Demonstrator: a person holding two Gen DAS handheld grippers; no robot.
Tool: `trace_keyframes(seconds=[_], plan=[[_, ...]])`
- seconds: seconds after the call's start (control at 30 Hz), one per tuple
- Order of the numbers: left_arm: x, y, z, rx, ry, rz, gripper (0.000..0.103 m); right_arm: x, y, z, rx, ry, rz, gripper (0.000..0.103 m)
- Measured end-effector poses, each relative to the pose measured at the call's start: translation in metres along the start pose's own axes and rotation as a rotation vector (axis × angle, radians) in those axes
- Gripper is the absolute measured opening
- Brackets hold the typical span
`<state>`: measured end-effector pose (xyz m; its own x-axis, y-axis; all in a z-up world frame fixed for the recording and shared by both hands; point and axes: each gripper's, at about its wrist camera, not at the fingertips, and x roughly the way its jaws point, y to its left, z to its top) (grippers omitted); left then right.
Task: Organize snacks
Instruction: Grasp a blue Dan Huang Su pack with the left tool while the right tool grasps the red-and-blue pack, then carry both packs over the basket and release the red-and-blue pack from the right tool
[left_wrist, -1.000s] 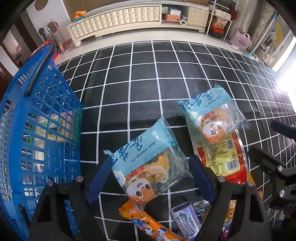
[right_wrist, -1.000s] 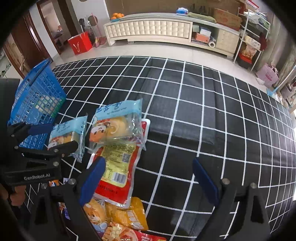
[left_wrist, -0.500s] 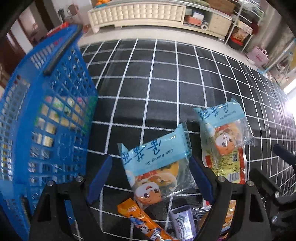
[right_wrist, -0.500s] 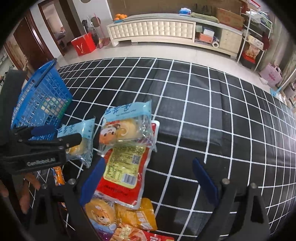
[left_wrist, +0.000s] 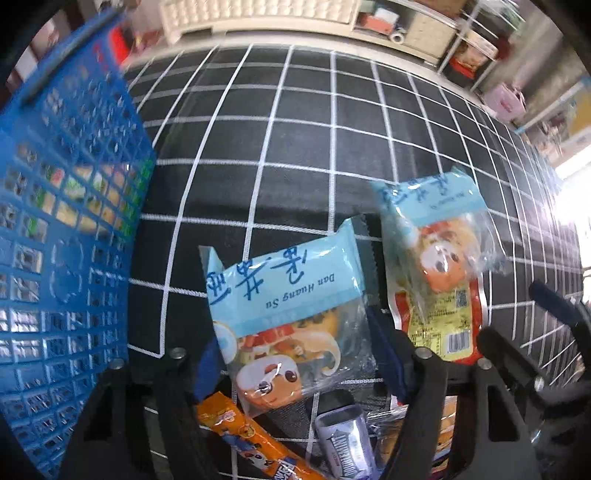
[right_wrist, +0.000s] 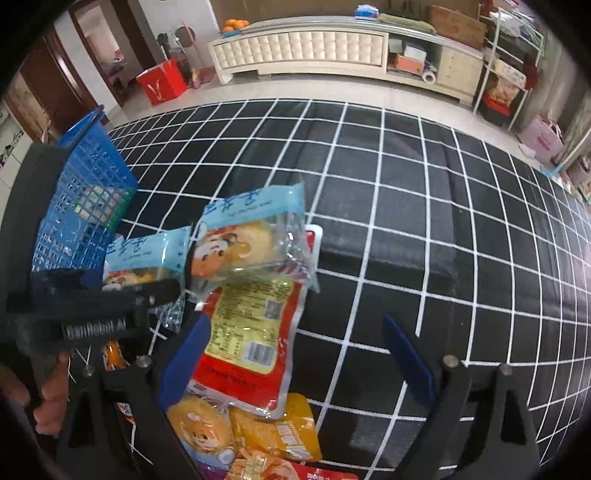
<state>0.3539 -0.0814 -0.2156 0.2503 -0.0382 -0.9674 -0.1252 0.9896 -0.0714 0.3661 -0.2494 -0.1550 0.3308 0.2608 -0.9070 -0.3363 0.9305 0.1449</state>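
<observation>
Rug (right_wrist: 424, 206) black, white grid; cream cabinet (right_wrist: 306, 50) behind; tiled floor (right_wrist: 332, 94).

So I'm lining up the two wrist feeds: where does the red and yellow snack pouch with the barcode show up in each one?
Left wrist view: the red and yellow pouch lies at right of centre, partly under a blue-topped Dan Huang Su pastry pack.
Right wrist view: the same pouch lies at lower centre-left, under that pastry pack.
Shared landmark: the blue basket, at far left in both.
</observation>
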Motion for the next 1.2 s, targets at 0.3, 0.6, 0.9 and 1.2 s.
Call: trace_keyframes(seconds=[0.3, 0.6, 0.9, 1.2], plan=[[-0.065, -0.013, -0.019, 0.218, -0.215, 0.042, 0.065, -0.026, 0.008, 0.006, 0.003, -0.023, -0.009, 0.096], [-0.14, 0.015, -0.021, 0.3, -0.36, 0.092, 0.065, -0.047, 0.035, 0.019, -0.011, -0.051, -0.018, 0.096], [-0.168, 0.094, -0.016, 0.204, -0.448, 0.258, 0.065, -0.024, 0.063, 0.045, -0.093, -0.011, -0.091, 0.096], [-0.14, 0.14, -0.002, 0.094, -0.384, 0.24, 0.065, 0.036, 0.057, 0.064, -0.124, 0.123, -0.208, 0.096]])
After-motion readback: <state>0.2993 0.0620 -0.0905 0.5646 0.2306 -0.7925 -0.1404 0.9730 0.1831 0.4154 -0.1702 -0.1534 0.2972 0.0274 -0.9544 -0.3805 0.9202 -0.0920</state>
